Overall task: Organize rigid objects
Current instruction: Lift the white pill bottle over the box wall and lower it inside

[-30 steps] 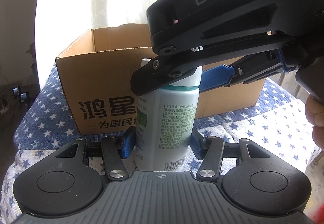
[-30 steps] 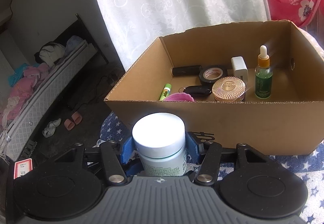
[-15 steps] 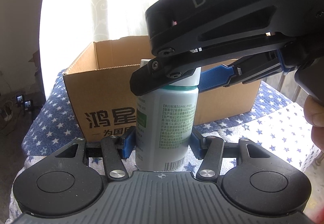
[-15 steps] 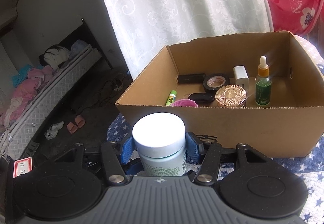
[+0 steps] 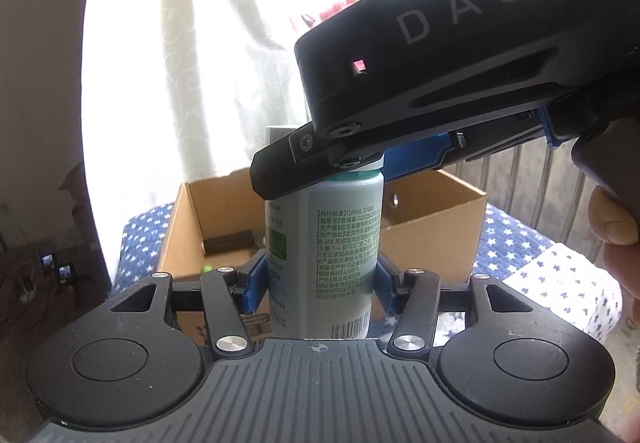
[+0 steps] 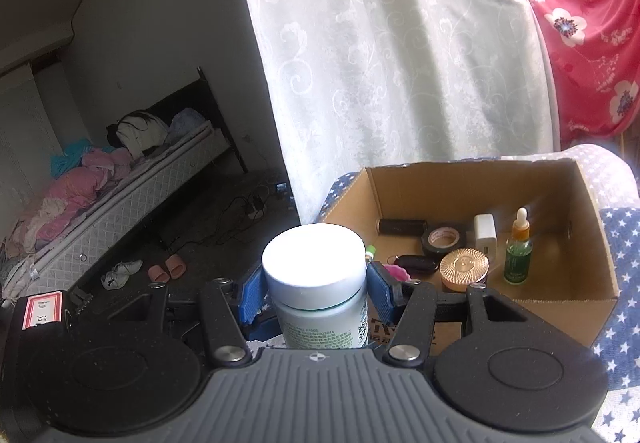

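Note:
A white pill bottle [image 5: 324,251] with a white cap [image 6: 314,259] is held upright by both grippers. My left gripper [image 5: 320,281] is shut on its body. My right gripper [image 6: 314,293] is shut on it just under the cap; in the left wrist view it [image 5: 400,159] reaches in from the upper right. The bottle hangs in front of an open cardboard box [image 6: 592,243], above the level of its rim. The box holds a green dropper bottle [image 6: 518,251], a gold round jar [image 6: 464,267], a tape roll [image 6: 443,237], a white charger [image 6: 485,229] and other small items.
The box [image 5: 436,223] stands on a blue star-print cloth [image 5: 520,243]. A white lace curtain [image 6: 380,63] hangs behind it and a red floral cloth [image 6: 588,43] at the right. A bed [image 6: 120,187] and slippers [image 6: 166,269] lie far below left.
Both grippers have lifted the bottle together. The box now sits lower and farther in both views, and its inside shows in the left wrist view.

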